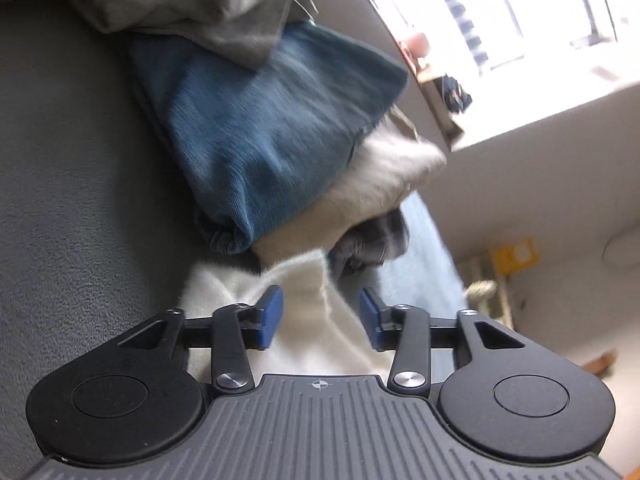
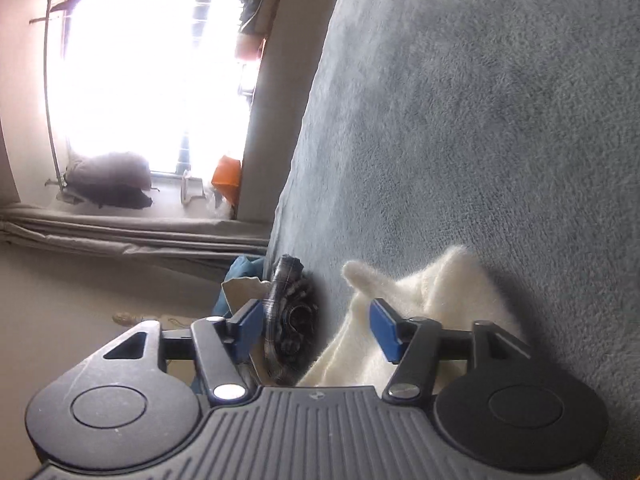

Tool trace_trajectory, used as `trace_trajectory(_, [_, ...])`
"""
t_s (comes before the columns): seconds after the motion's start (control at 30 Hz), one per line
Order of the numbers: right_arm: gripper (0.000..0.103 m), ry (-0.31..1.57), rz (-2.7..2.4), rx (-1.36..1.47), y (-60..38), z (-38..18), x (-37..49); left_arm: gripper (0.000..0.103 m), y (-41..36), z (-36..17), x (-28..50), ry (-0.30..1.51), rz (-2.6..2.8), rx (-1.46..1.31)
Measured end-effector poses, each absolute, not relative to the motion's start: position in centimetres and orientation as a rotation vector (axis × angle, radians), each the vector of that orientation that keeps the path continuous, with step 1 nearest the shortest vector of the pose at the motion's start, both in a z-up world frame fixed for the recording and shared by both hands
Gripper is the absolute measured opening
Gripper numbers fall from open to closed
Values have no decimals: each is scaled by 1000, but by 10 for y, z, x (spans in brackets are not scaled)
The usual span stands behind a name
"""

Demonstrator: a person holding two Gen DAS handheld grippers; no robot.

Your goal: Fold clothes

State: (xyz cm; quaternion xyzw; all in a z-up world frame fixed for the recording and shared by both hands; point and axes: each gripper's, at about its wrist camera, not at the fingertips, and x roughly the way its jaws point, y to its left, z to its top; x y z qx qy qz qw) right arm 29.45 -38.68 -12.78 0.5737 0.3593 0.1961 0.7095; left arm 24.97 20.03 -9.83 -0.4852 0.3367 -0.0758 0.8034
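White fleece garment point(image 1: 304, 320) is laid on the grey-blue blanket point(image 2: 460, 120), apparently set down for folding. Left gripper point(image 1: 320, 318) and right gripper point(image 2: 316, 330) are held apart-jawed over it, nothing pinched. Blue garment point(image 1: 260, 136) and others are seen piled just beyond, presumably awaiting their turn.

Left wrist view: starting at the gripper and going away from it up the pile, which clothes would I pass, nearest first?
White fluffy garment between the open gripper fingers → cream garment → blue garment → grey-green garment farthest, at the top of the picture.
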Motion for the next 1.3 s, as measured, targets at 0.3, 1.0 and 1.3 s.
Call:
trace_trajectory(0.3, [65,718,472,1310,-401,-106,237,51,223,-65,202,654,-137,-1070])
trace_trajectory(1.0, [68,1005,287,1210,-337,-147,53,67,174,-118,32,853,-224,-1082])
trace_trajectory(1.3, [67,873,136,1261,-342,-154,84,67,178,-142,64,716,-84,-1159])
